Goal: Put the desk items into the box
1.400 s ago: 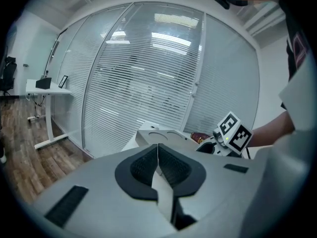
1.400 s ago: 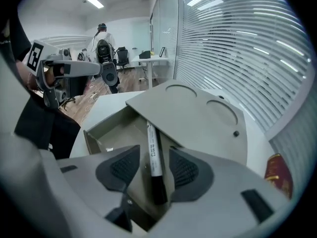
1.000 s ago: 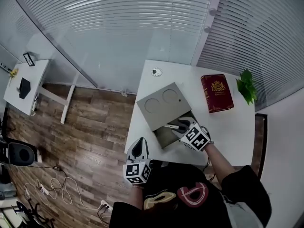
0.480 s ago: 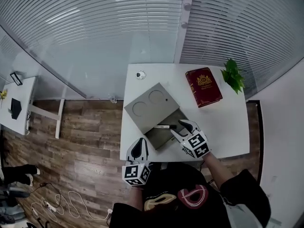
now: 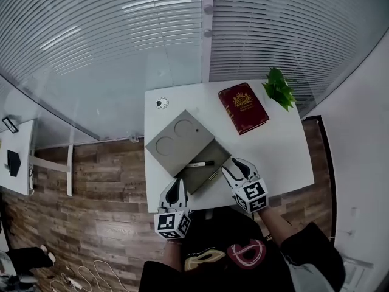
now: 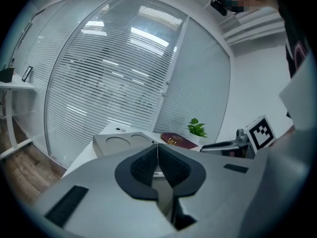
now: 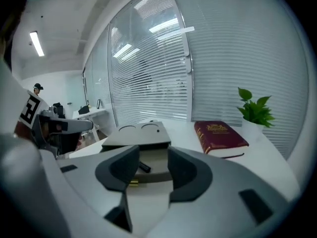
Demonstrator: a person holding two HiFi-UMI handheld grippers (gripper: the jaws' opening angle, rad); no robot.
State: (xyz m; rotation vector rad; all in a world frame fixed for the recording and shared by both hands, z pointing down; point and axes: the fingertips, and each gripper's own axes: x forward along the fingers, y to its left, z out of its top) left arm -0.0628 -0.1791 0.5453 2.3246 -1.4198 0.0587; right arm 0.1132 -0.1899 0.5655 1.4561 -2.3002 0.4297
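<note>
My right tongs (image 5: 236, 168) hang over the counter's (image 5: 279, 157) front edge, just beside the near right corner of the open box (image 5: 196, 175). Their jaws stand apart and are closing on nothing, so this hand is free for the next item. The black marker (image 5: 200, 163) lies inside the box, whose lid (image 5: 176, 137) sits pushed toward the counter's left edge to bare the compartment. A small yellowish thing (image 7: 132, 181) shows at the box's near wall, perhaps a pen; it is too blurred to say. My left tongs (image 6: 157, 157) are closed and empty, parked off the front edge out of the way. The red book (image 5: 243, 107) and the plant (image 5: 279, 87) wait near the back right corner.
</note>
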